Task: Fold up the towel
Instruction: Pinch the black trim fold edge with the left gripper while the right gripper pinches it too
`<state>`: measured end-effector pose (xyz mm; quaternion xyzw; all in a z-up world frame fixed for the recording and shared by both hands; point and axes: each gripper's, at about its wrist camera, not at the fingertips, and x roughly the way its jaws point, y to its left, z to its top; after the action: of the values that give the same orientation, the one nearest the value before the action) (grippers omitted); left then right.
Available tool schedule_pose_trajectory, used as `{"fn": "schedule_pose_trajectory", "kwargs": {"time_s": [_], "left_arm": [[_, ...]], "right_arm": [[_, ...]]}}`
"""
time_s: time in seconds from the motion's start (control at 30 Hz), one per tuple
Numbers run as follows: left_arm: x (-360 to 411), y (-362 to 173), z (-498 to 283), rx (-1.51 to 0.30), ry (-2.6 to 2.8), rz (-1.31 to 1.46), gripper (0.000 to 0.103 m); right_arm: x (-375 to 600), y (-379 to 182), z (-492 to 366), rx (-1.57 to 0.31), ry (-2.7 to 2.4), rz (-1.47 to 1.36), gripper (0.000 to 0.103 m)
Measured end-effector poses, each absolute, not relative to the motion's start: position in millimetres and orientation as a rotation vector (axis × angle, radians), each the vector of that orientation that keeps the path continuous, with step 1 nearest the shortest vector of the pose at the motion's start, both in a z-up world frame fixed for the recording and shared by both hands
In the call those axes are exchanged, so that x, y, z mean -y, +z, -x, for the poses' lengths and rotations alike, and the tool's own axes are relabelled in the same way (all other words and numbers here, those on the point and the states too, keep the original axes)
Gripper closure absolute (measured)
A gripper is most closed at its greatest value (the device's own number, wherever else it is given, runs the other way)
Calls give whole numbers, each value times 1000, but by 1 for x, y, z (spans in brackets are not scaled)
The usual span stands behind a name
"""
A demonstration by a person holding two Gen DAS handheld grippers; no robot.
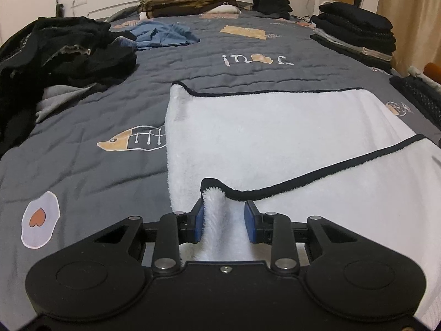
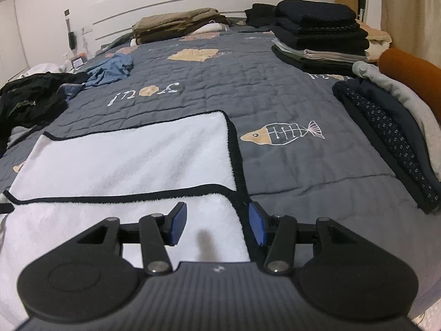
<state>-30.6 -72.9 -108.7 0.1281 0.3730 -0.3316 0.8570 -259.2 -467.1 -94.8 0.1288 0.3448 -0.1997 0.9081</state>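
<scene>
Left hand-held gripper (image 1: pixel 223 220) spread around a raised towel (image 1: pixel 275 138) corner, not clamping; right hand-held gripper (image 2: pixel 217 224) released over the near right edge. Lying mid-frame on the bed (image 2: pixel 275 96), near flap doubled forward, short of the far edge.
</scene>
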Motion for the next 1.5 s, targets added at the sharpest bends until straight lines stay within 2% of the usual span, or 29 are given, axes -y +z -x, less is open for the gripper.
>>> {"fn": "schedule_pose_trajectory", "kwargs": {"time_s": [0.03, 0.13, 0.23, 0.77, 0.8, 0.83, 0.87, 0.93, 1.2, 1.37, 1.43, 1.5], "left_arm": [[73, -109, 32, -781, -706, -278, 73], [71, -103, 37, -749, -732, -280, 88], [68, -92, 45, -718, -777, -255, 91], [66, -95, 47, -739, -773, -267, 91], [66, -95, 47, -741, -770, -268, 91], [67, -96, 46, -743, -767, -269, 91], [67, -96, 44, -745, -764, -269, 91], [68, -97, 43, -745, -760, -274, 91], [70, -98, 43, -748, -752, -293, 91], [72, -99, 45, -748, -748, -307, 91], [72, -100, 44, -751, -744, -303, 91], [73, -100, 44, -752, -743, -305, 91]], "right_arm": [[468, -95, 259, -713, -418, -266, 54], [472, -97, 261, -722, -437, -277, 53], [476, -100, 262, -729, -450, -279, 53], [481, -116, 231, -778, -353, -185, 52], [479, -116, 232, -777, -356, -174, 59], [477, -116, 232, -776, -359, -164, 80], [474, -116, 232, -774, -362, -154, 88], [469, -117, 233, -772, -369, -134, 92], [440, -102, 245, -732, -269, -39, 93], [447, -106, 241, -747, -336, -3, 88], [451, -107, 239, -753, -363, 11, 76], [454, -109, 236, -763, -389, 26, 68]]}}
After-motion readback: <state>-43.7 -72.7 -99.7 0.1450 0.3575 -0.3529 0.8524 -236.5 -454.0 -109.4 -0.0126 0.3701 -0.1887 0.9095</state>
